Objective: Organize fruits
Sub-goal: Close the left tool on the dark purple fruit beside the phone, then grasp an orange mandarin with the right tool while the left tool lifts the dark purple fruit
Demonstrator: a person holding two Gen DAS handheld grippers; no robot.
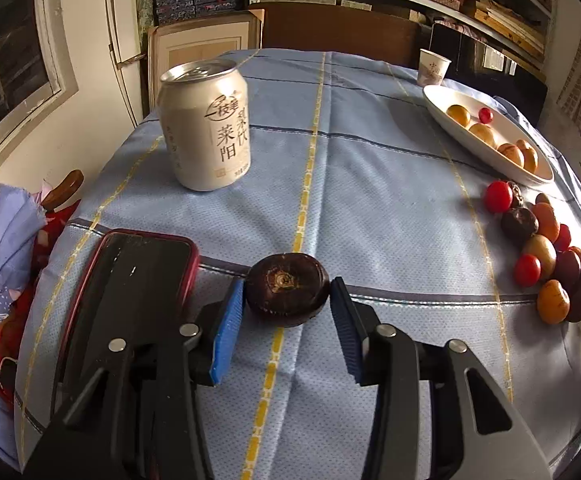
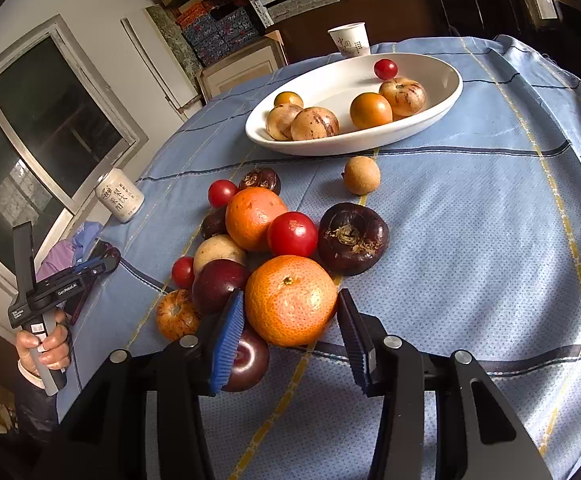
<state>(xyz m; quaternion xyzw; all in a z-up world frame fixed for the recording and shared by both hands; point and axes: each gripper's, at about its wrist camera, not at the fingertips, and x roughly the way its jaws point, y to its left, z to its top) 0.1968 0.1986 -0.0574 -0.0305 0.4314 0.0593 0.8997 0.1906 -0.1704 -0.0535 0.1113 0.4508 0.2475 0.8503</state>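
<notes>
The left gripper [image 1: 287, 300] straddles a dark fruit [image 1: 286, 289] near the can [image 1: 206, 124], pads barely clear. The right gripper [image 2: 290, 320] brackets an orange [image 2: 290, 300], unclamped, bound for the dish [image 2: 450, 92].

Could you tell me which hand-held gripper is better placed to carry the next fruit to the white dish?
Right. Its hand-held gripper brackets the orange, with the white dish just beyond the pile. The left one brackets a dark fruit farther away.

sharp daylight, dark fisheye corners
</notes>
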